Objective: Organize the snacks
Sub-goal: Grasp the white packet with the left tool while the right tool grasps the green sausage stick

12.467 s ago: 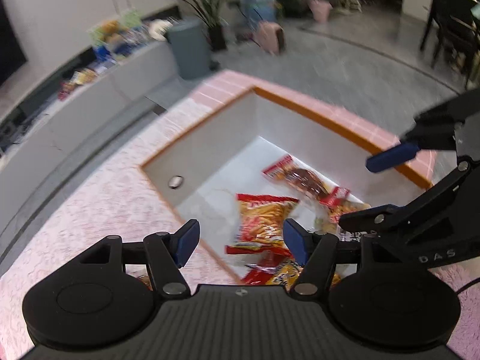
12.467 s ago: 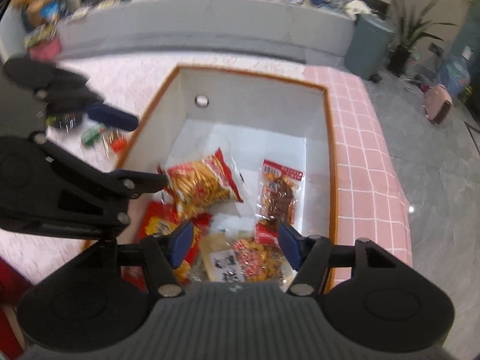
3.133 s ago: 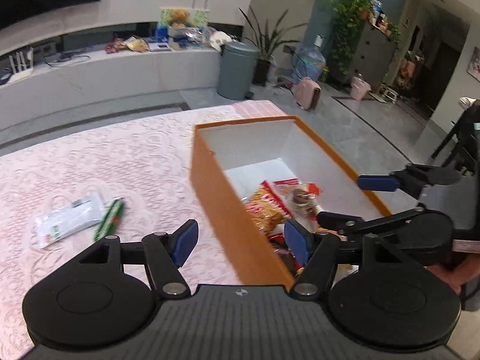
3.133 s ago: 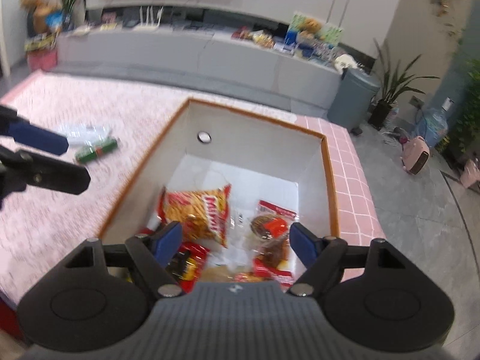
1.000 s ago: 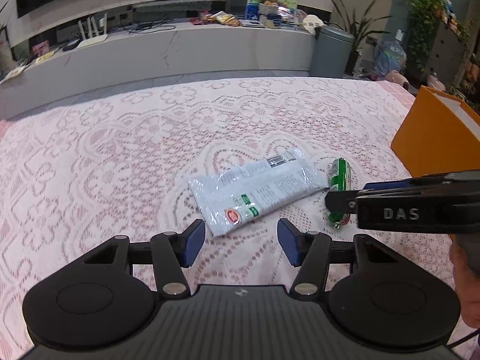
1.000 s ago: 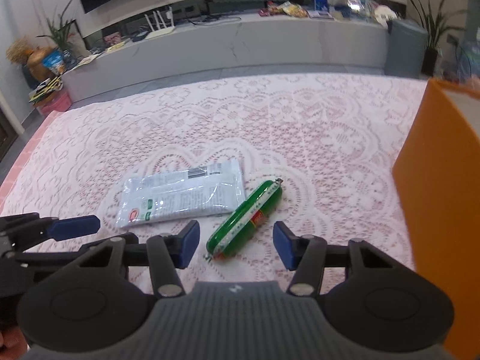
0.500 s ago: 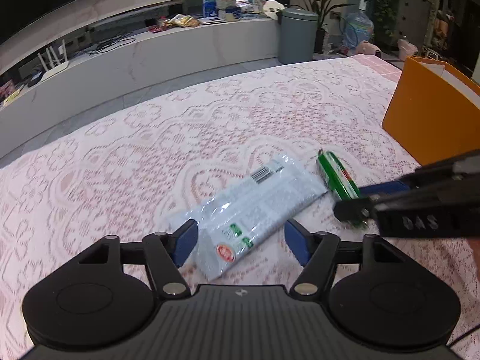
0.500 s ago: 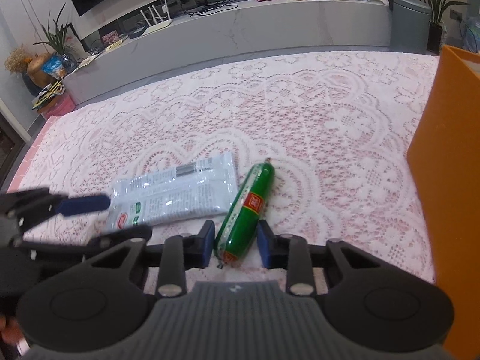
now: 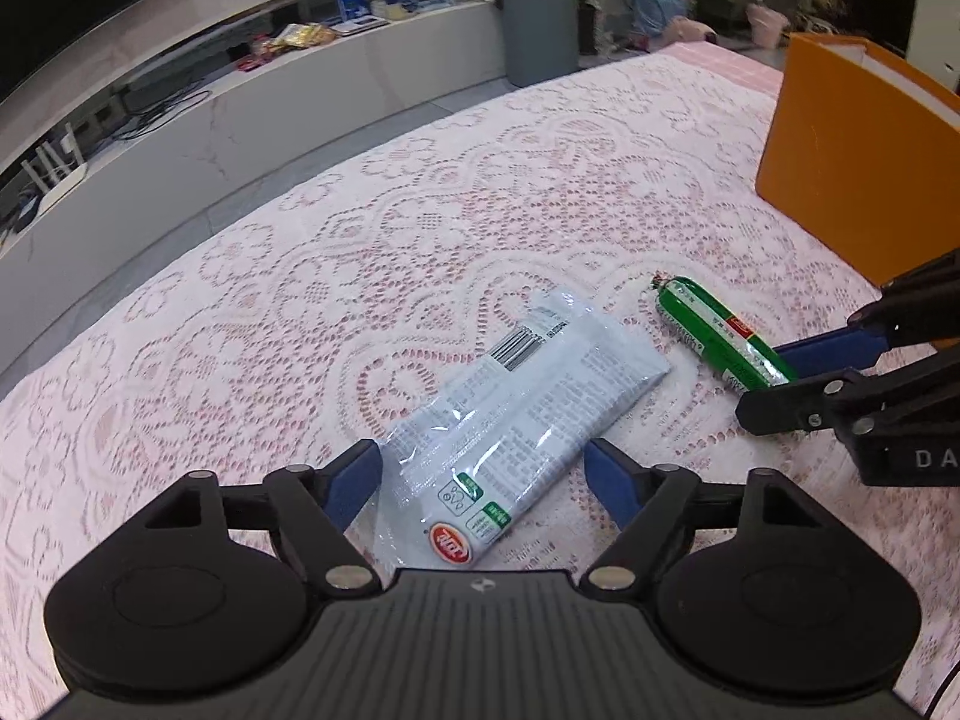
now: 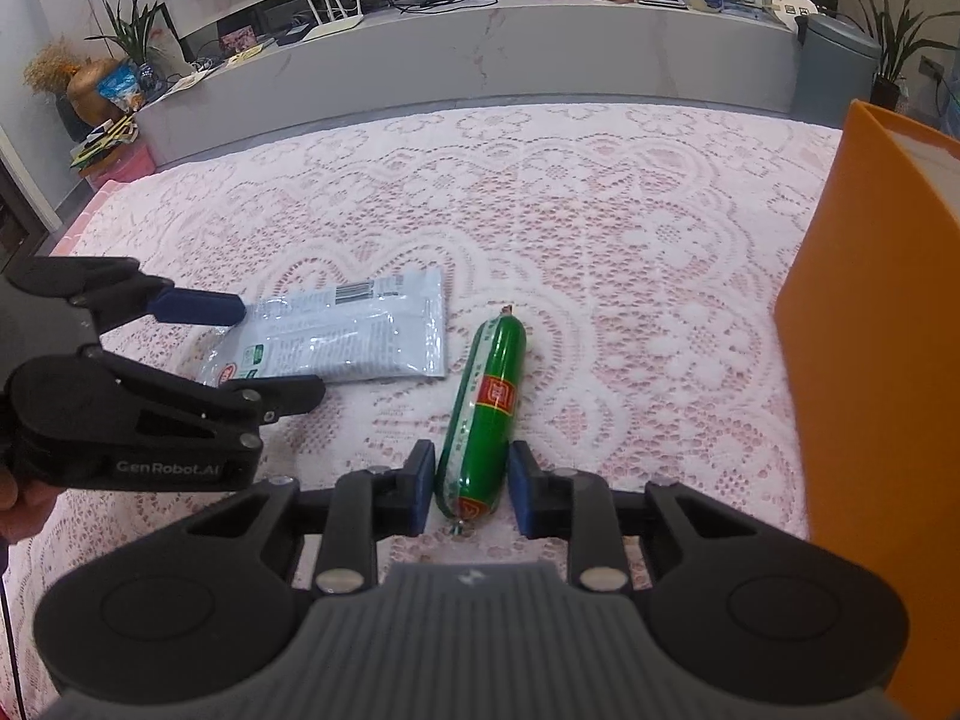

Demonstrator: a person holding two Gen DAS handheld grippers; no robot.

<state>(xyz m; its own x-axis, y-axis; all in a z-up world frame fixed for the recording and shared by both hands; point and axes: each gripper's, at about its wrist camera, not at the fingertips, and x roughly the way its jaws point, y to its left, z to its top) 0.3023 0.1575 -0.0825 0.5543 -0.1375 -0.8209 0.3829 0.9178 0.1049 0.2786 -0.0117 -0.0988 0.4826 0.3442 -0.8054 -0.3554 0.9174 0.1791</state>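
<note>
The green sausage (image 10: 487,414) lies on the lace-covered surface (image 10: 600,252), its near end clamped in my right gripper (image 10: 471,489). Beside it the white packet (image 9: 516,414) sits between my left gripper's (image 9: 483,480) jaws, just opened wide, not touching. Next I'd say: close on the packet, lift both to the orange box (image 10: 882,360)

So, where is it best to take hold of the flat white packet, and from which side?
Probably across its narrow width near the logo end, from above. The white packet lies flat on the lace cloth, and the left claw already straddles that end, open, its jaws having just been widening.
</note>
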